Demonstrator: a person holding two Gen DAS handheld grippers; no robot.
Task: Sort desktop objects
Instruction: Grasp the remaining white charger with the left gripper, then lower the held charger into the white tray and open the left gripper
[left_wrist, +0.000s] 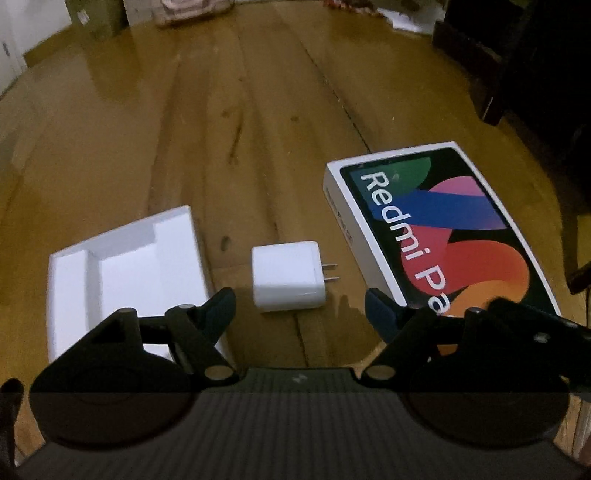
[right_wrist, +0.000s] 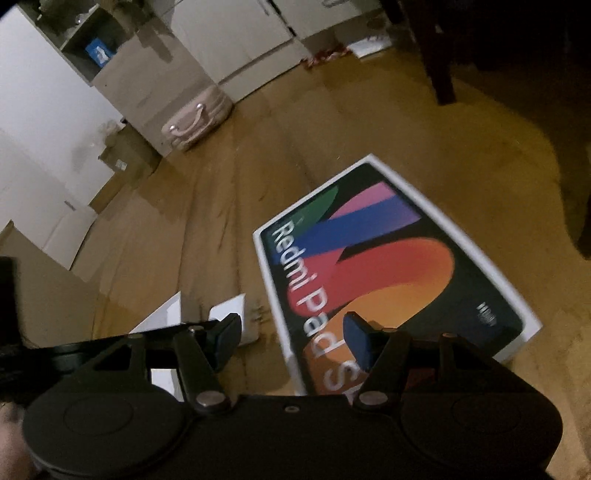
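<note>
A white charger plug (left_wrist: 286, 275) lies on the wooden floor, prongs pointing right, just ahead of my left gripper (left_wrist: 300, 308), which is open and empty. A white box tray (left_wrist: 125, 273) lies to its left. A colourful Redmi Pad box lid (left_wrist: 439, 229) lies to its right. In the right wrist view my right gripper (right_wrist: 291, 338) is open and empty, hovering over the near left edge of the box lid (right_wrist: 388, 266). The charger (right_wrist: 231, 312) and the tray (right_wrist: 162, 317) show partly behind its left finger.
The wooden floor (left_wrist: 240, 110) stretches ahead. A pink bag (right_wrist: 195, 122) and cardboard boxes (right_wrist: 122, 158) stand by white cabinets at the far left. Dark furniture legs (right_wrist: 439, 55) stand at the far right.
</note>
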